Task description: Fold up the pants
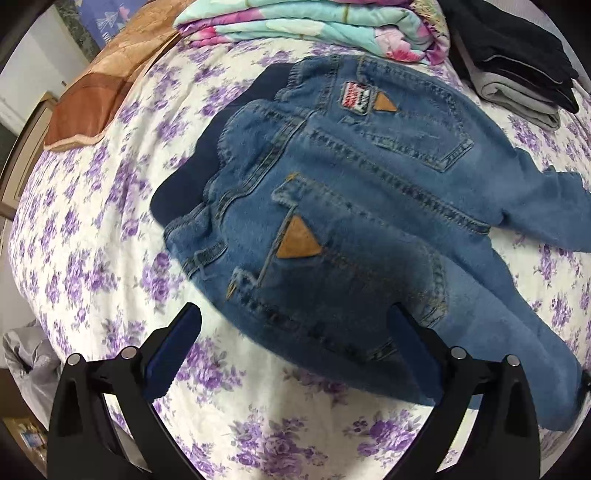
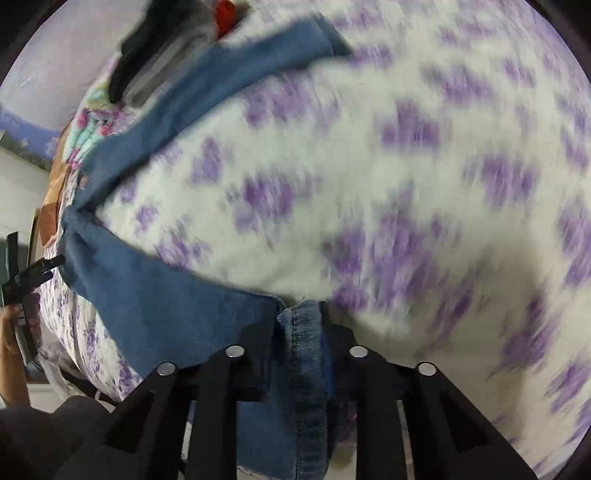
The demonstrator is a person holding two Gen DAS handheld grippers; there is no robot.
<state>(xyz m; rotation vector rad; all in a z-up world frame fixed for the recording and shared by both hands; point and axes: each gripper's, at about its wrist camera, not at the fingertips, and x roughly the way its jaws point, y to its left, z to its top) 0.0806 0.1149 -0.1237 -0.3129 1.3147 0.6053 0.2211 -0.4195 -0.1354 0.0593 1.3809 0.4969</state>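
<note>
Purple-flowered white bedding (image 1: 92,236) covers the bed, with a folded floral quilt in teal and pink (image 1: 314,26), an orange-brown patchwork cushion (image 1: 96,99) and a stack of folded black and grey clothes (image 1: 517,70) along its far edge. Blue denim pants with tan triangle patches on the back pockets (image 1: 351,206) lie seat-up in the middle of the bed, waistband toward the cushion, the two legs splayed apart.

Left tool (image 1: 295,332) hangs over the near hip of the pants with its jaws wide apart, gripping nothing. Right tool (image 2: 301,332) has its jaws drawn close around the stitched hem of one leg (image 2: 299,369); whether the pads actually press the cloth cannot be told in this blurred view.

Judging from this, the first fold is in hand: bringing one leg over onto the other. Next, the hem needs carrying across to meet the far leg (image 2: 240,62) edge to edge, while the left tool steadies the seat.
</note>
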